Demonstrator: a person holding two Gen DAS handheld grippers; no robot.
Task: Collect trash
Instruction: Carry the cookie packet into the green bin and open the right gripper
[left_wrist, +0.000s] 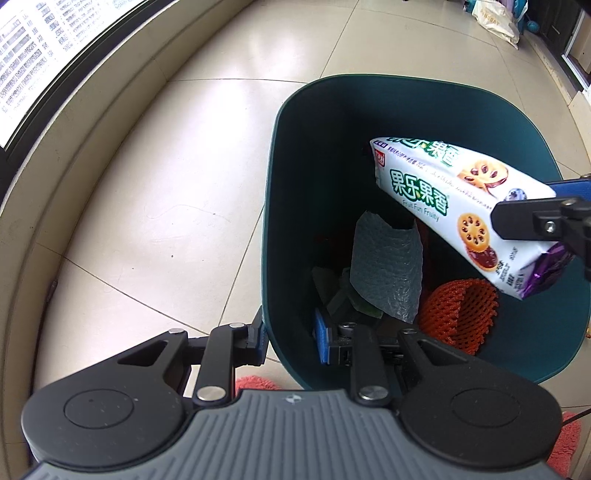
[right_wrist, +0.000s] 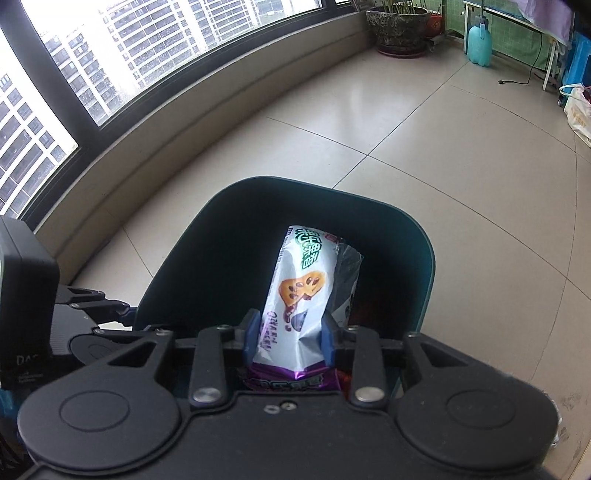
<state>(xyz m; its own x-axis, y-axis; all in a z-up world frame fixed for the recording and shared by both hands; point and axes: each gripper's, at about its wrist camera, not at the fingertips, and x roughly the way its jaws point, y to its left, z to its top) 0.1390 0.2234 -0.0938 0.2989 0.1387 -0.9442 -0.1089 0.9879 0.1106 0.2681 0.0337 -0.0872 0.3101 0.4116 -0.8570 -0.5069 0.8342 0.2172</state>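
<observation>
Left wrist view: left gripper (left_wrist: 290, 341) clamped on the near wall of the dark green bin (left_wrist: 332, 92), one finger outside, one inside. Ahead of those fingers, over the bin mouth, biscuit wrapper (left_wrist: 443, 199) pinched by the right gripper (left_wrist: 532, 206); grey bubble wrap (left_wrist: 388, 269) and orange foam net (left_wrist: 458, 314) down inside.

Right wrist view: right gripper (right_wrist: 290, 341) narrowly closed on the wrapper's crumpled lower end, rest of the pack jutting forward beyond the fingertips, above the bin opening. Best released only once well inside the rim, bin kept steady.

Right gripper (right_wrist: 289, 338) clamps biscuit packet (right_wrist: 301, 291) above bin (right_wrist: 177, 266).
</observation>
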